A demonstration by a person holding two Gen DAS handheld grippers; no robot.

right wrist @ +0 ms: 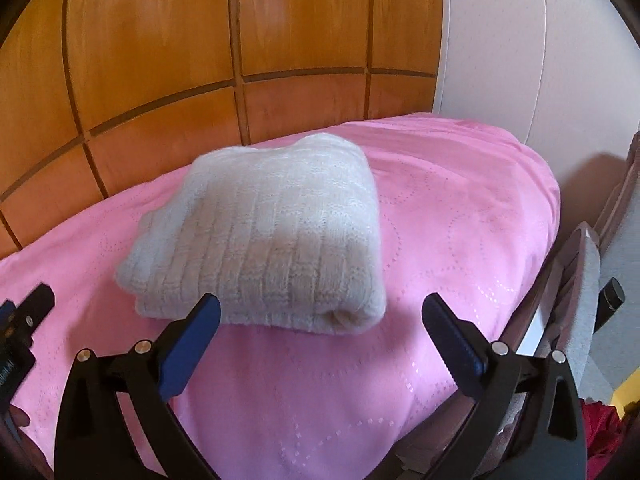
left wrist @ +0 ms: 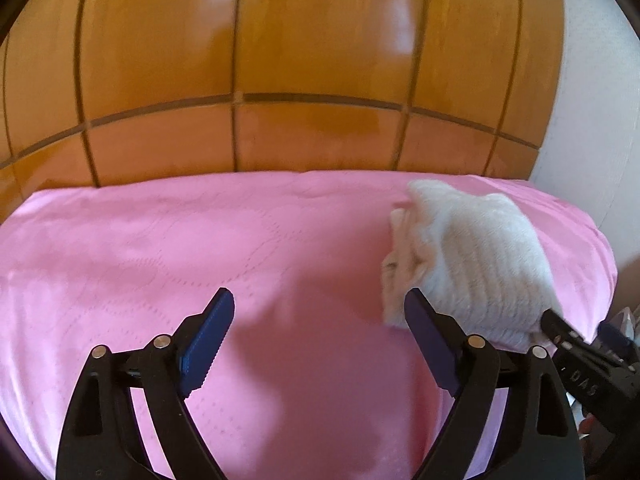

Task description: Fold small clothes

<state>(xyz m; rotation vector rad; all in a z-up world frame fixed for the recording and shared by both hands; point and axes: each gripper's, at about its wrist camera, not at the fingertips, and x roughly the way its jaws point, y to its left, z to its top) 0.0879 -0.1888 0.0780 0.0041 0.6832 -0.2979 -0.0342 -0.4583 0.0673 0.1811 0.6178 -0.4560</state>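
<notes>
Cream knitted garment (right wrist: 256,236) lies folded on the pink bedspread (right wrist: 460,240) near the bed's far edge; both left gripper (left wrist: 320,312) and right gripper (right wrist: 320,316) fingers stand apart, holding nothing.

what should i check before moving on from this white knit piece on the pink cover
1. White knit garment folded into a compact bundle: ok.
2. Garment fully on the pink bedspread, away from its edge: ok.
3. Left tool open, nothing between its fingers: ok.
4. Right tool open, clear of the knit: ok.
5. Loose flaps at the bundle's left side in the left wrist view tucked in: not ok.
6. Another garment waiting to be folded: cannot tell.
</notes>
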